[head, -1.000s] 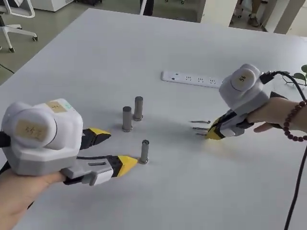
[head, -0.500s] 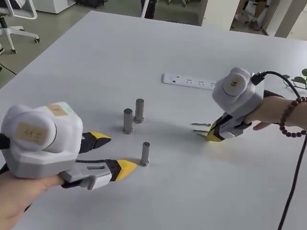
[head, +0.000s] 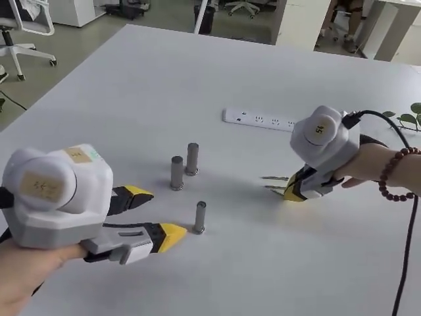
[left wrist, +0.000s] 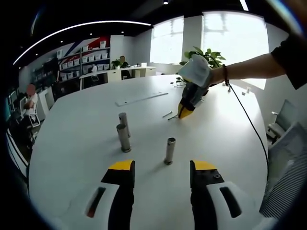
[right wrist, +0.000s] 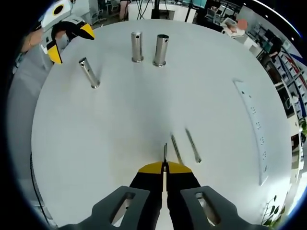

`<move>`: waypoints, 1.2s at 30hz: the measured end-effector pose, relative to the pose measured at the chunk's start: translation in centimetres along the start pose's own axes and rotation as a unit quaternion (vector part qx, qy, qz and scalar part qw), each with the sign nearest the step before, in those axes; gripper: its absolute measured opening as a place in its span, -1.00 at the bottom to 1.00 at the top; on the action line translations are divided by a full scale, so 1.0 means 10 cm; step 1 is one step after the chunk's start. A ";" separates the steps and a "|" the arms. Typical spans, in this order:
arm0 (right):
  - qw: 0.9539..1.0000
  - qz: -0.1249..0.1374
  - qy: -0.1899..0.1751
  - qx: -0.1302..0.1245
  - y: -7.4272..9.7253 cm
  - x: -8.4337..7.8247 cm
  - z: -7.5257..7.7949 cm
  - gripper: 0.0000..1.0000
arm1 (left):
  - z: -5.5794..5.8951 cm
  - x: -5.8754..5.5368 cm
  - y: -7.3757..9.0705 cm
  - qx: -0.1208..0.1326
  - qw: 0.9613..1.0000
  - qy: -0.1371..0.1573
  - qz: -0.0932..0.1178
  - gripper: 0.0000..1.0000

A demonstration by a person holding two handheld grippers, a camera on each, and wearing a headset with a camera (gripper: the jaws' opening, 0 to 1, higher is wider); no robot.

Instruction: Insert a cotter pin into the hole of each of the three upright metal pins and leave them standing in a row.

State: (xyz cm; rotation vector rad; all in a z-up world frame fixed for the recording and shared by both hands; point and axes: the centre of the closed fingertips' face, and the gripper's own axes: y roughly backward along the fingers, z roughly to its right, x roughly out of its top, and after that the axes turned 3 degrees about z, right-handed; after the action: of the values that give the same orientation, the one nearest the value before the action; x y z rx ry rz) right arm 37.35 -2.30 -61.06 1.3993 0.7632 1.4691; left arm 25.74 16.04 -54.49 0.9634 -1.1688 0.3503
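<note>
Three metal pins (head: 177, 173) stand upright on the white table (head: 131, 92), two close together and the third apart, just ahead of the left gripper (head: 161, 212), whose jaws gape wide and hold nothing. Well apart from them, the right gripper (right wrist: 164, 167) has its jaws pinched tight on one cotter pin (right wrist: 165, 152). Two spare cotter pins (right wrist: 193, 145) lie on the table just beside it.

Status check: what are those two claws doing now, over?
Left gripper open, by nearest metal pin. Right gripper shut on cotter pin; two loose cotter pins beside. Nearest and other metal pins upright, none fitted.
</note>
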 end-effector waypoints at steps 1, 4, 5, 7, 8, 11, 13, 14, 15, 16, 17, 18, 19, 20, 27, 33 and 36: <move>1.000 0.000 0.007 -0.001 0.02 0.01 -0.01 -1.00 | 0.01 0.01 0.01 -0.001 1.000 0.000 0.000 -0.10; 1.000 0.009 0.017 -0.008 0.07 0.08 -0.04 -1.00 | 0.01 0.03 0.02 -0.002 1.000 0.002 0.002 -0.11; 1.000 0.015 0.020 -0.010 0.10 0.11 -0.07 -1.00 | 0.02 0.05 0.03 -0.002 1.000 0.003 0.003 -0.11; 0.999 0.023 0.027 -0.011 0.14 0.17 -0.11 -1.00 | 0.03 0.08 0.04 -0.002 1.000 0.005 0.005 -0.11; 0.999 0.028 0.035 -0.012 0.16 0.21 -0.14 -1.00 | 0.03 0.08 0.04 -0.002 1.000 0.006 0.005 -0.11; 0.998 0.039 0.050 -0.012 0.22 0.29 -0.23 -1.00 | 0.06 0.11 0.04 -0.004 1.000 0.007 0.003 -0.11; 0.997 0.043 0.057 -0.012 0.24 0.33 -0.28 -1.00 | 0.08 0.12 0.04 -0.006 1.000 0.008 0.003 -0.13; 0.996 0.049 0.067 -0.011 0.26 0.38 -0.34 -1.00 | 0.09 0.13 0.04 -0.008 1.000 0.010 0.002 -0.14; 0.996 0.052 0.073 -0.012 0.27 0.40 -0.37 -1.00 | 0.11 0.14 0.04 -0.010 1.000 0.010 0.002 -0.15; 0.995 0.054 0.082 -0.009 0.29 0.43 -0.41 -1.00 | 0.13 0.15 0.03 -0.013 1.000 0.010 0.001 -0.16; 0.995 0.057 0.087 -0.010 0.29 0.45 -0.44 -1.00 | 0.13 0.16 0.03 -0.014 1.000 0.010 0.001 -0.16; 0.994 0.058 0.094 -0.010 0.30 0.47 -0.45 -1.00 | 0.15 0.17 0.03 -0.017 1.000 0.010 0.000 -0.17; 0.993 0.061 0.102 -0.009 0.32 0.50 -0.50 -1.00 | 0.16 0.17 0.03 -0.018 1.000 0.012 0.000 -0.18; 0.992 0.066 0.112 -0.008 0.33 0.54 -0.53 -1.00 | 0.17 0.18 0.02 -0.020 1.000 0.014 -0.002 -0.19; 0.983 0.085 0.160 -0.007 0.47 0.75 -0.71 -1.00 | 0.31 0.18 0.00 -0.039 0.999 0.025 -0.009 -0.26; 0.976 0.111 0.189 -0.014 0.59 0.95 -0.84 -1.00 | 0.40 0.19 0.00 -0.055 0.997 0.052 -0.010 -0.35; 0.972 0.124 0.201 -0.016 0.64 1.05 -0.92 -1.00 | 0.46 0.22 0.00 -0.066 0.995 0.076 -0.005 -0.40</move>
State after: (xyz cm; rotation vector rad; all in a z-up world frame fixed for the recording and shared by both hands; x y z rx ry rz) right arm 28.04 6.46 -52.60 1.2177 0.8271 1.9895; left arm 23.77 11.91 -52.24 0.8125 -1.0356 0.3276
